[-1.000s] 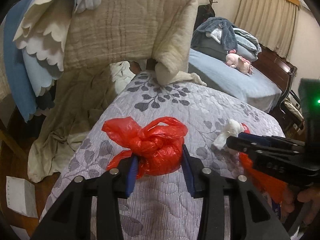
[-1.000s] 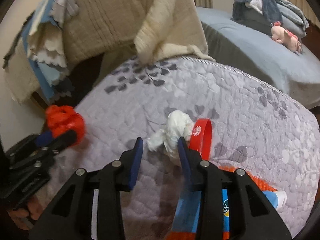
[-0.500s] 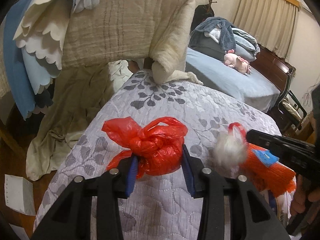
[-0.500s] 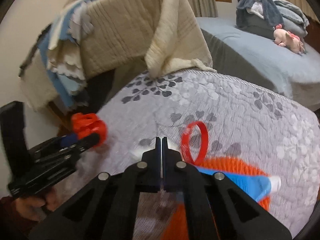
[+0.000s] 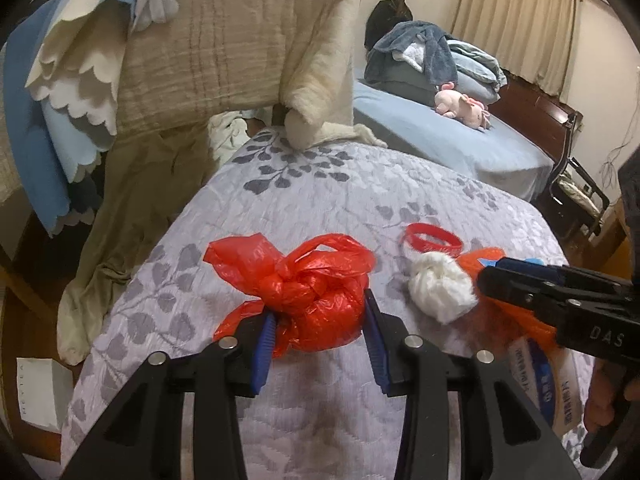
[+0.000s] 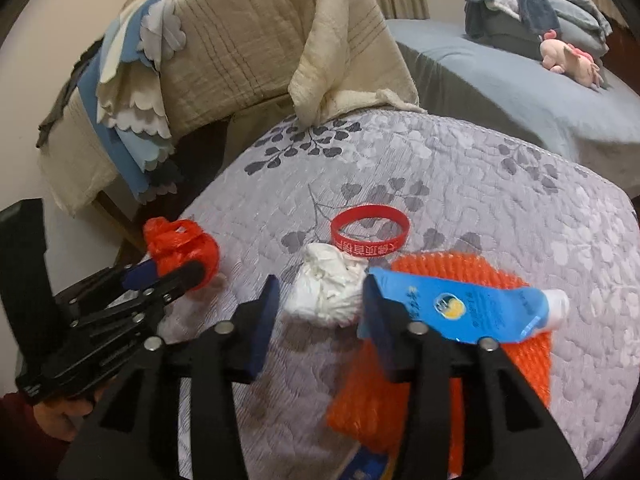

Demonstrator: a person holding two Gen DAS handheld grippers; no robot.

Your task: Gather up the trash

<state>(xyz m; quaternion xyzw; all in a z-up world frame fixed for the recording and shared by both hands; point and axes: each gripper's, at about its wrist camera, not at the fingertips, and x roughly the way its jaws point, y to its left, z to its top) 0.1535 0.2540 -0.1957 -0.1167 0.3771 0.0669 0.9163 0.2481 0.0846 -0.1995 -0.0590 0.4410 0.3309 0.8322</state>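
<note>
My left gripper (image 5: 320, 320) is shut on a knotted red plastic bag (image 5: 308, 280), held just over the grey leaf-patterned quilt (image 5: 320, 184); the bag also shows in the right wrist view (image 6: 184, 252). My right gripper (image 6: 318, 312) is open around a crumpled white tissue ball (image 6: 326, 288), with a gap at its left finger. The tissue ball also shows in the left wrist view (image 5: 440, 286), in front of the right gripper (image 5: 496, 280). A red wristband (image 6: 370, 232), an orange net (image 6: 460, 360) and a blue tube (image 6: 468, 308) lie beside the tissue.
A beige quilt over a chair back (image 5: 224, 48) stands behind the bed, with blue and white cloths (image 5: 52, 92) hanging at the left. A second bed (image 5: 440, 136) with a pink plush toy (image 5: 460, 104) lies at the back right. White paper (image 5: 36, 392) lies on the floor.
My right gripper was open around the tissue, then shut, and now stands open around it again. The wristband has dropped flat on the quilt. My left gripper keeps the red bag.
</note>
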